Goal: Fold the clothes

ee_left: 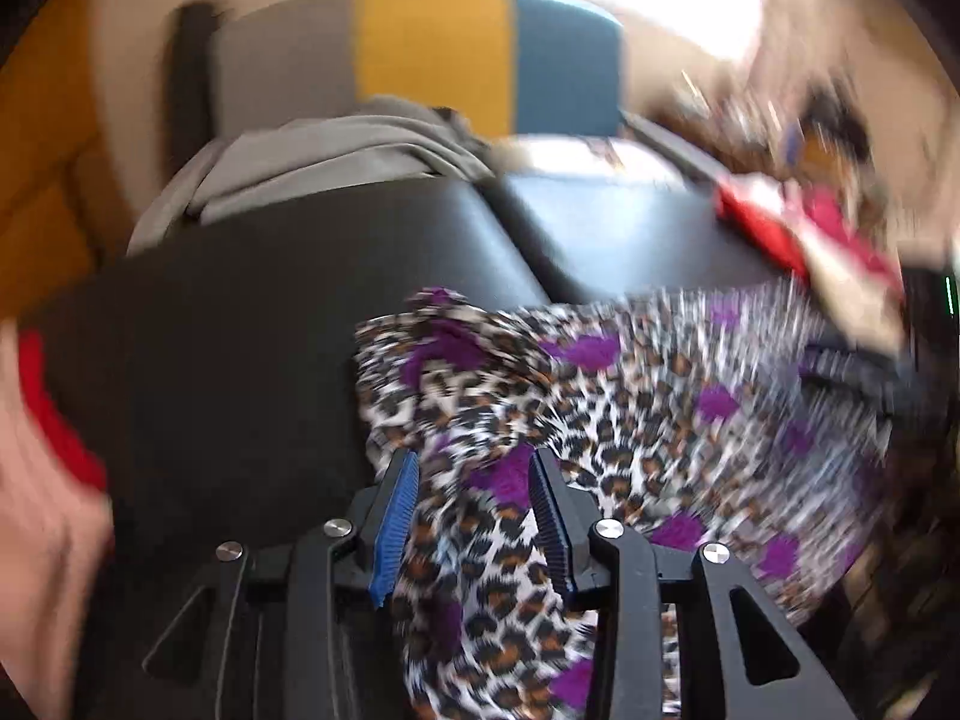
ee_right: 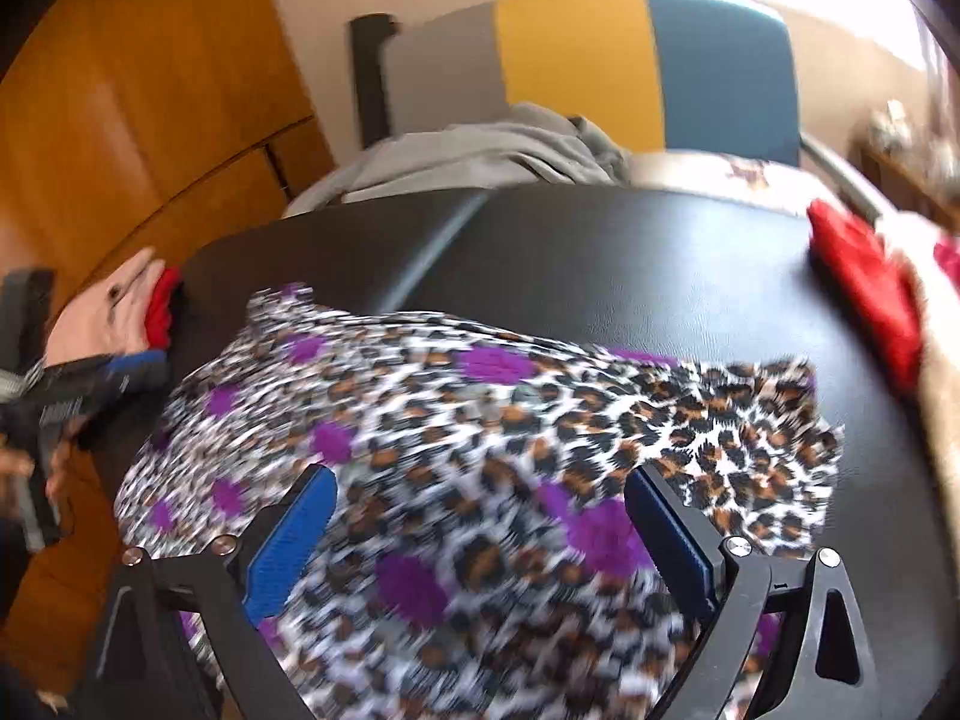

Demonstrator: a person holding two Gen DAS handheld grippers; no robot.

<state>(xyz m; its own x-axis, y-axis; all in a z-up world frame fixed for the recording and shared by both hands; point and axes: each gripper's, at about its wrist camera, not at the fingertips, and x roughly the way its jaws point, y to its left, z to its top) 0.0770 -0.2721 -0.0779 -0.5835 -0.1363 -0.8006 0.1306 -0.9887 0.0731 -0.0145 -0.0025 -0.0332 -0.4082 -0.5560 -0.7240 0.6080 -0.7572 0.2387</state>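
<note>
The leopard-print garment, w/ purple spots, lies spread over the near part of the black desk, its long axis running roughly left-right across both views, near edge hanging over the desk front toward the person.

Left gripper: jaws narrowed w/ a bunch of the print cloth running between the blue pads, so it looks clamped on the garment near its left end. In the right wrist view this gripper shows at the far left edge, just beside the cloth's left side.

Right gripper: jaws wide apart, print cloth lying under and between them; pads don't look to be pinching anything. Both pics are motion-blurred, so whether the pads touch the fabric can't be told.

Key relation: cloth sits directly ahead of and below both grippers, left one on the left end, right one over the middle-to-right part. The garment's right corner lies flat on the desk, ahead and to the right of the right gripper, so that side is the right hand's to reach.

Also: a crumpled grey garment at the desk's far edge, a red cloth at the far right, a grey/yellow/blue chair back behind.

Judgement: the garment looks loosely spread, no crisp fold visible; stage unclear.
</note>
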